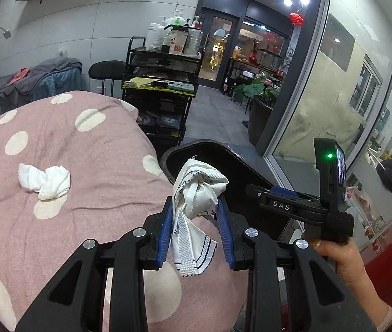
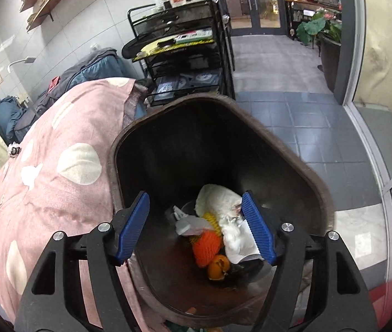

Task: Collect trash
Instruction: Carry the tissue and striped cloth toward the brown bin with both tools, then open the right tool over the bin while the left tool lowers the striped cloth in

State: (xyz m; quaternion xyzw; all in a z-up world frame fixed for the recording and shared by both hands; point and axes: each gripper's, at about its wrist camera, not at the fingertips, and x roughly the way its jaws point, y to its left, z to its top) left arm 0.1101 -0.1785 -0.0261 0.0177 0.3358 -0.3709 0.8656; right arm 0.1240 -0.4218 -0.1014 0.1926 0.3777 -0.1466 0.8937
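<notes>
1. Now left gripper clenched on a crumpled white wrapper, at the bed's right edge beside the trash bin.
2. Right gripper spread, nothing held, over the bin with trash inside.
3. White tissue wad lies mid-bed on the pink dotted cover.

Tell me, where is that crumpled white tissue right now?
In the left wrist view, the crumpled tissue lies at left on the pink polka-dot blanket, apart from the left gripper holding a white wrapper.
</notes>
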